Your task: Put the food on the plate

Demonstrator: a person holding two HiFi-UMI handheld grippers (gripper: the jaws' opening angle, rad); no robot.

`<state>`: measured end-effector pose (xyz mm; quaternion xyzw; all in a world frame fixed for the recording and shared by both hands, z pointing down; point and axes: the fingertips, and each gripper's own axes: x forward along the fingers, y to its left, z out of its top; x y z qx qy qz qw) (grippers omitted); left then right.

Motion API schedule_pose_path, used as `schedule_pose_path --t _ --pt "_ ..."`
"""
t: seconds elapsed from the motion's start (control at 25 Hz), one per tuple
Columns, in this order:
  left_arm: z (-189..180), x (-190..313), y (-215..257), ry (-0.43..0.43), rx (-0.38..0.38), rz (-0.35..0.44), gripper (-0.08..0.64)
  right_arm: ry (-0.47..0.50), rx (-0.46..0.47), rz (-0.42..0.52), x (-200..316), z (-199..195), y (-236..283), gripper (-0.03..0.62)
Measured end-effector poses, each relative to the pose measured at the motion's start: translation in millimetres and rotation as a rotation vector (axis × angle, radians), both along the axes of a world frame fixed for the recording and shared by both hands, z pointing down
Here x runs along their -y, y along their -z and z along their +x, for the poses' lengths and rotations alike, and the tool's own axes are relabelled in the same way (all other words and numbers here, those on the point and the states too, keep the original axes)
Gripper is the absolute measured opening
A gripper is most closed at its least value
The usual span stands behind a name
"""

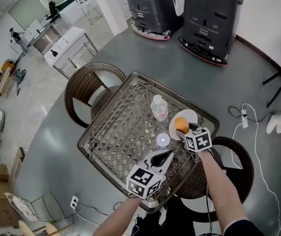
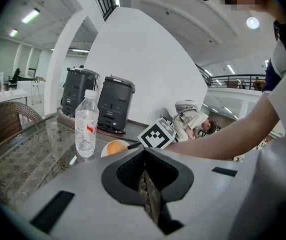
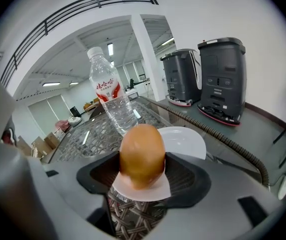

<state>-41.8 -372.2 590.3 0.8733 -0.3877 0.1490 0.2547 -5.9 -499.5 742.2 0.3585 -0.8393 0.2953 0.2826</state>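
Food (image 3: 141, 151), smooth, rounded, golden-brown, sits clamped in right tool (image 3: 142, 171); left tool (image 2: 144, 176) closed, empty.

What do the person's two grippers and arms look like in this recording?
The left gripper and right gripper match: pale grey bodies, black ribbed pads, and each has a cube of black-and-white square markers. The forearms are bare. A dark sleeve with a pale edge shows on the right arm.
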Motion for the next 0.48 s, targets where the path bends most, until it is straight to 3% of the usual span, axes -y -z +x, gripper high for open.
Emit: schedule_pose_path --t 0.48 --pt "4.6 -4.5 7.7 0.009 0.01 0.002 0.006 0.011 0.041 -0.011 4.5 -4.3 -1.8 0.292"
